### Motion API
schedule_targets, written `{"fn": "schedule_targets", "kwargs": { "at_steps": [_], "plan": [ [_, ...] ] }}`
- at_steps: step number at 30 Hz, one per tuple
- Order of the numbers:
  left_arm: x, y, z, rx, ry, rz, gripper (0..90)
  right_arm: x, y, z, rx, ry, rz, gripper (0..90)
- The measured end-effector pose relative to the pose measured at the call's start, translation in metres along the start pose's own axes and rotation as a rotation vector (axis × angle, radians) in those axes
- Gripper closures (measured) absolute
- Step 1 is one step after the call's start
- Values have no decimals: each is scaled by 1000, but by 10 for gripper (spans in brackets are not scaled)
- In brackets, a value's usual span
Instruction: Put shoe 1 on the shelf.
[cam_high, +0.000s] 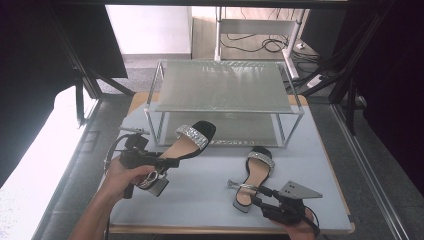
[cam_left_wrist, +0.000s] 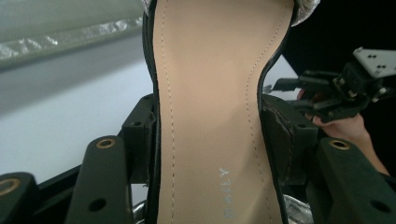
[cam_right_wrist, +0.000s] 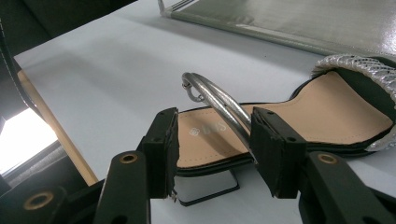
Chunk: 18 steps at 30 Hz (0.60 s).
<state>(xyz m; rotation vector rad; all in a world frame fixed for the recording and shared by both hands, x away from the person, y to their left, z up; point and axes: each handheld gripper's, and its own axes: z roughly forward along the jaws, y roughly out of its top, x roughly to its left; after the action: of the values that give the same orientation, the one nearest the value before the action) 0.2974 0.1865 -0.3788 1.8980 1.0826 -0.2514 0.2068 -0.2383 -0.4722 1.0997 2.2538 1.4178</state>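
Now left hand-held gripper (cam_high: 165, 162) is clamped on the raised sandal (cam_high: 187, 142) at 9 o'clock, lifted off the table (cam_high: 200, 195). Right hand-held gripper (cam_high: 252, 191) has jaws apart, straddling 2nd sandal's (cam_high: 255, 172) ankle strap (cam_right_wrist: 219, 105) at 5 o'clock on table.

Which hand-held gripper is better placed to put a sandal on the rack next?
Left hand-held gripper: jaws clamp the lifted sandal beside the rack; the other sandal lies on the table.
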Motion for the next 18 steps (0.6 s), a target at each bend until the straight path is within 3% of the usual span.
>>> {"fn": "schedule_targets", "kwargs": {
  "at_steps": [11, 18],
  "plan": [
    [-14, 30, 5, -24, -59, 6, 438, -2, 0, 0, -9, -3, 5, 516],
    [-25, 48, 9, -27, -68, 24, 438, -3, 0, -1, -9, -1, 4, 515]
  ]
}}
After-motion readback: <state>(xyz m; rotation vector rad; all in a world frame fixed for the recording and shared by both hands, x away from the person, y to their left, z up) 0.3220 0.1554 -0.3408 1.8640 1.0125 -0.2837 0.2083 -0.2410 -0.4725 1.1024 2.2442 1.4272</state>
